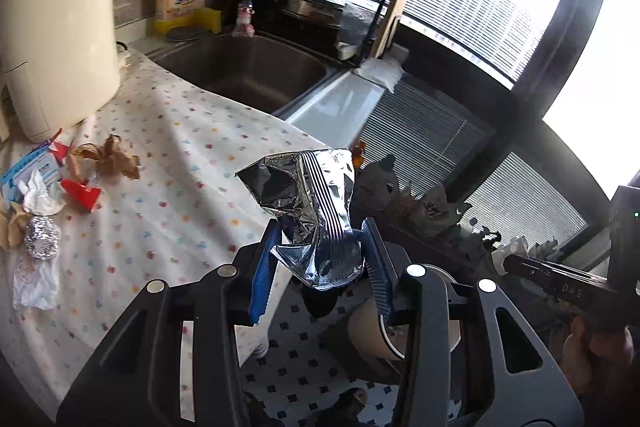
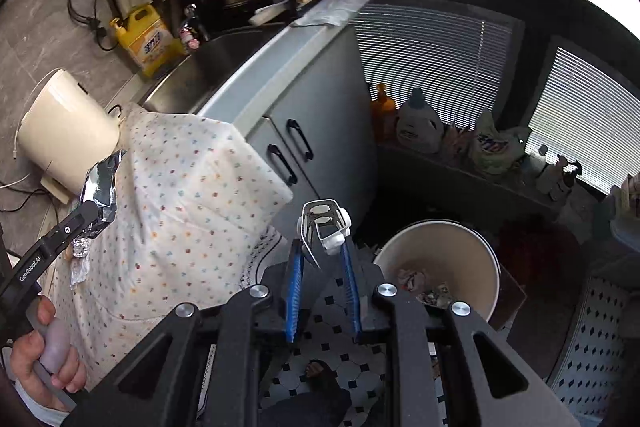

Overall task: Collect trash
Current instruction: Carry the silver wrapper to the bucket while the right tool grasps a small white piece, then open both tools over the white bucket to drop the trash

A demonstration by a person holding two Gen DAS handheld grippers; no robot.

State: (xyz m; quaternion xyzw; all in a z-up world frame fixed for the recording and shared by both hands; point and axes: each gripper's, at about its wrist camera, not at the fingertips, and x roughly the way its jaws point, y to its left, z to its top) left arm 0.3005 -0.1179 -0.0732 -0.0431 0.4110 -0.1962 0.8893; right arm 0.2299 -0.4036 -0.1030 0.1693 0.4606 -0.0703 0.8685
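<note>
Trash is split between the counter and both grippers. Largest is the counter's spotted cloth (image 1: 168, 163), its front edge hanging over the tiled floor (image 2: 340, 311). Beyond that edge, on the floor, stands an open white bin (image 2: 440, 259), scraps inside and bare tiles beside it. A pile of paper scraps (image 1: 60, 195) lies on the cloth, well back from the edge. The left gripper (image 1: 320, 247) is clamped on a crumpled foil bag (image 1: 312, 203) just past the edge. The right gripper (image 2: 322, 247) pinches a small white clip-like piece (image 2: 326, 225) near the bin's rim.
</note>
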